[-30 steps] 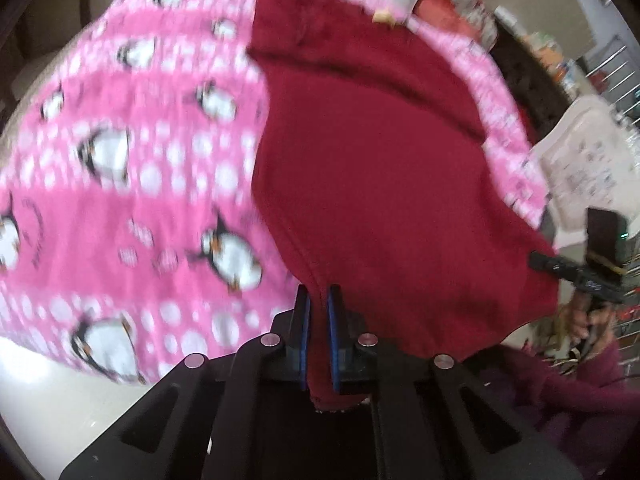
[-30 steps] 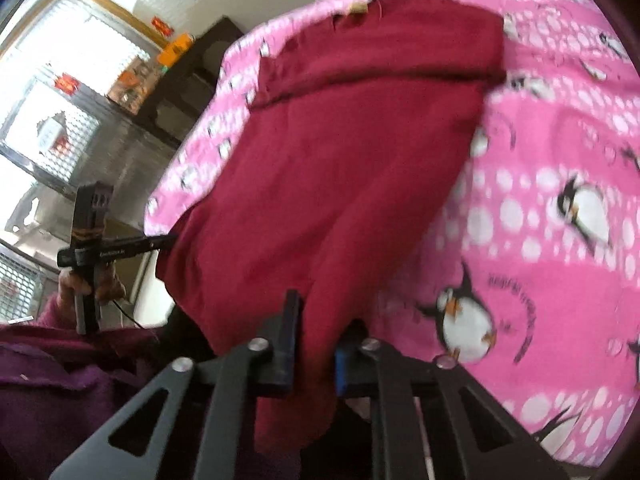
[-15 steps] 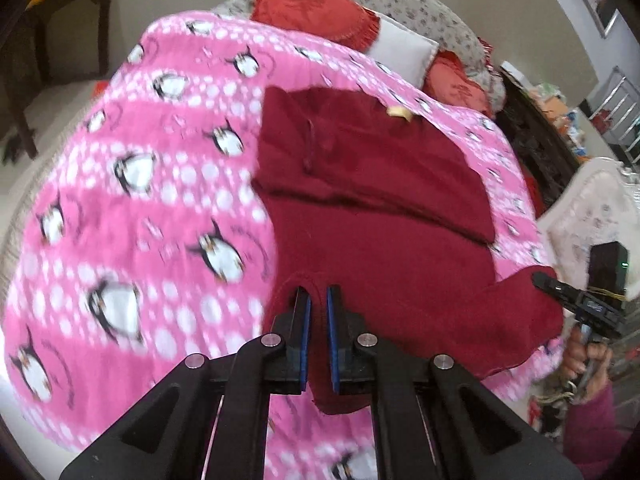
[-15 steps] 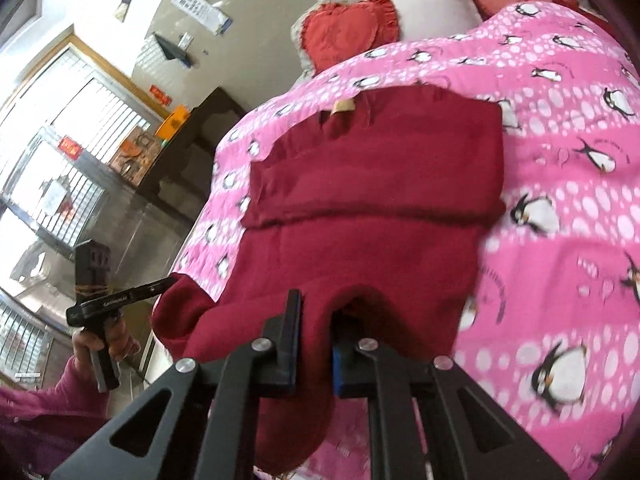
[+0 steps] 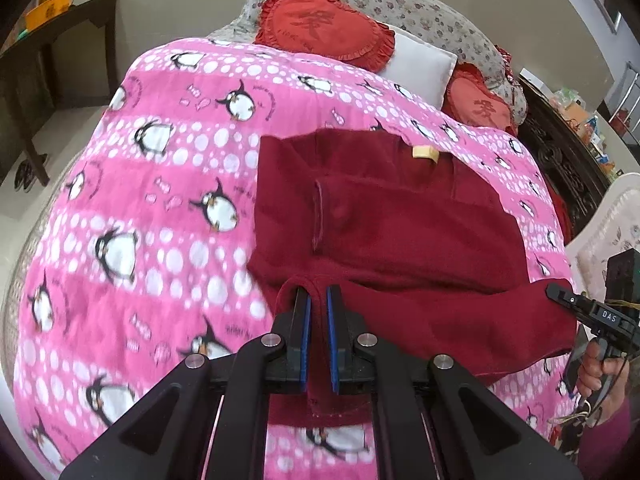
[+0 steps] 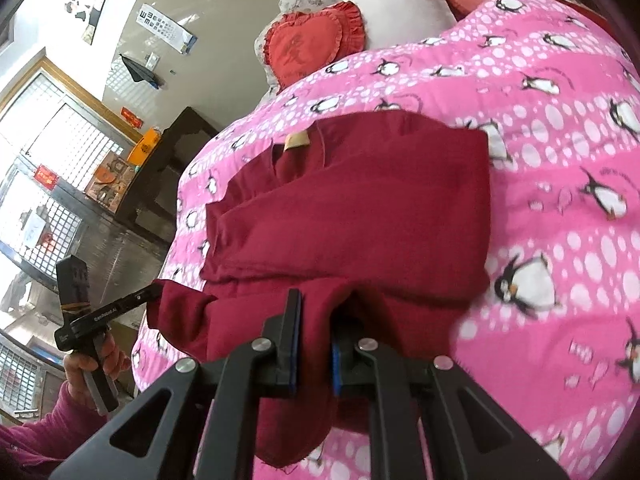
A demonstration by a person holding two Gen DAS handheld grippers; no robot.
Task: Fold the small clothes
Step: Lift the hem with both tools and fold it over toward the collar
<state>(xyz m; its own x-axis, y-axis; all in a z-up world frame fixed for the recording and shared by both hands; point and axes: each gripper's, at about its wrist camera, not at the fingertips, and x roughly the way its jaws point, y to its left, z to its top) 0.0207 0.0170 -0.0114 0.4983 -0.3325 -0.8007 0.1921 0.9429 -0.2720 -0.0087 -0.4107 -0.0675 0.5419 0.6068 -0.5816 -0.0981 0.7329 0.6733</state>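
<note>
A dark red garment [image 5: 400,220] [image 6: 360,208] lies on the pink penguin bedspread [image 5: 140,220] [image 6: 560,160], its sleeves folded across the body and a tan neck label [image 5: 425,153] at the far end. My left gripper [image 5: 318,300] is shut on the near hem at the left corner. My right gripper [image 6: 316,304] is shut on the hem at the other corner, a thick bunch of cloth between its pads. The hem is lifted off the bed between them. Each gripper shows in the other's view, the right one [image 5: 560,298], the left one [image 6: 154,292].
Red heart cushions [image 5: 320,24] and a white pillow [image 5: 420,66] lie at the head of the bed. A dark side table [image 5: 52,60] stands left of the bed, a dark cabinet [image 6: 172,148] on the other side. A person's hand [image 6: 96,360] holds the left gripper's handle.
Both grippers have drawn back and slightly up with the hem, so the whole garment and the head of the bed have come into view. The grip on the cloth has not changed.
</note>
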